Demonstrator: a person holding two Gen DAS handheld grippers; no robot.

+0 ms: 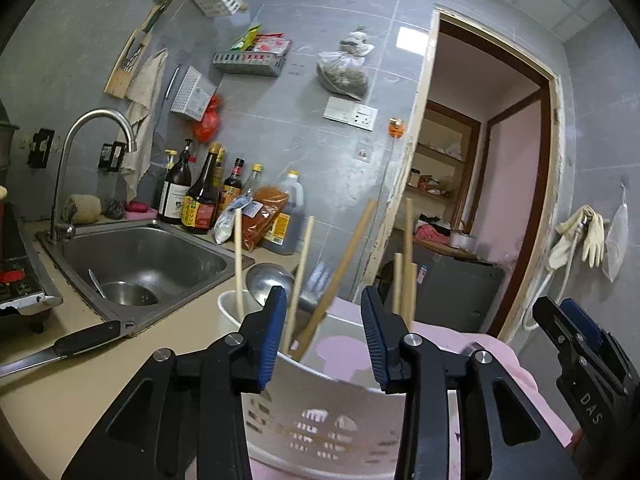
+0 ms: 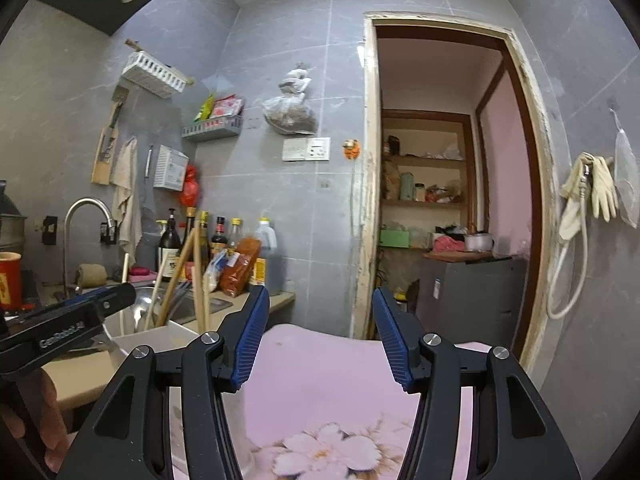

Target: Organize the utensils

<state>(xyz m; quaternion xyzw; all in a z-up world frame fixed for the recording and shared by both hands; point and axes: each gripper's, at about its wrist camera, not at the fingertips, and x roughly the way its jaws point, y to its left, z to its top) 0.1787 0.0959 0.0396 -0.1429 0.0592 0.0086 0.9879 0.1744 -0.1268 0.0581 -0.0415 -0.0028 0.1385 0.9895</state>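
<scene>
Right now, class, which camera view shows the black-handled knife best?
The left wrist view: the black-handled knife lies in full sight on the counter beside the sink. In the right wrist view it is not visible.

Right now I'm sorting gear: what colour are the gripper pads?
Blue pads, ribbed, on black arms; clearest in the right wrist view.

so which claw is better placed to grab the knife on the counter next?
Left, probably. The left claw, jaws open and empty, sits over the utensil holder, with the knife on the counter just to its left. The right claw hangs open over the pink cloth, farther off.
</scene>
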